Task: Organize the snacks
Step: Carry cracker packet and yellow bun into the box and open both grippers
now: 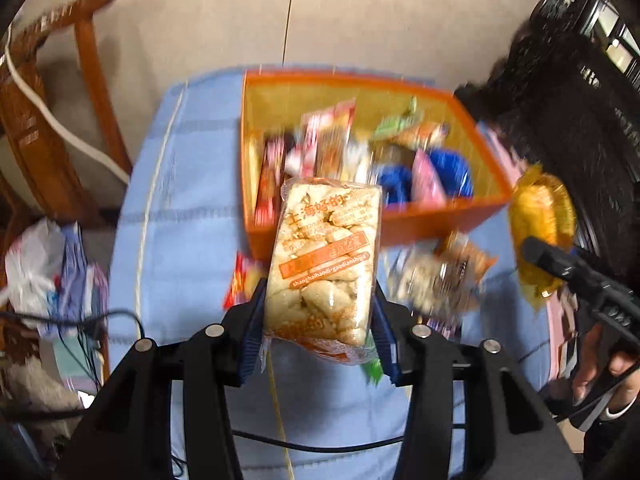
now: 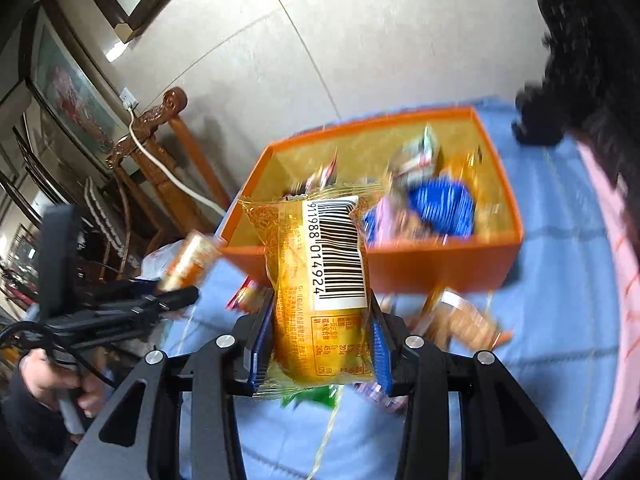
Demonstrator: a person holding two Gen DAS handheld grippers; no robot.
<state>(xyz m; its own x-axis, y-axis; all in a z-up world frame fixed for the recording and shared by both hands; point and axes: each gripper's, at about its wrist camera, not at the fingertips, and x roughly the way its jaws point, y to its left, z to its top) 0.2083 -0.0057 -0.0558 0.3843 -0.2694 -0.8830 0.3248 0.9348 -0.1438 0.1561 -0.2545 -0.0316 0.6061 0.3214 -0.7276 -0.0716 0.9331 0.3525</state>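
Observation:
My left gripper (image 1: 318, 312) is shut on a clear pack of pale rice crackers (image 1: 324, 256) with orange print, held up in front of the orange box (image 1: 440, 222). My right gripper (image 2: 322, 320) is shut on a yellow snack pack (image 2: 316, 280) with a white barcode label, also held before the orange box (image 2: 440, 268). The box holds several mixed snack packs, among them blue ones (image 2: 440, 204). In the left wrist view the right gripper (image 1: 538, 258) shows at the right edge with the yellow pack (image 1: 540, 216). The left gripper (image 2: 184, 294) with the cracker pack (image 2: 188, 258) appears in the right wrist view.
The box stands on a blue cloth (image 1: 180, 208). Loose snack packs (image 1: 436, 280) lie on the cloth in front of the box, with a red one (image 1: 240, 280) near its left corner. A wooden chair (image 1: 48, 120) and a plastic bag (image 1: 36, 272) are left of the cloth.

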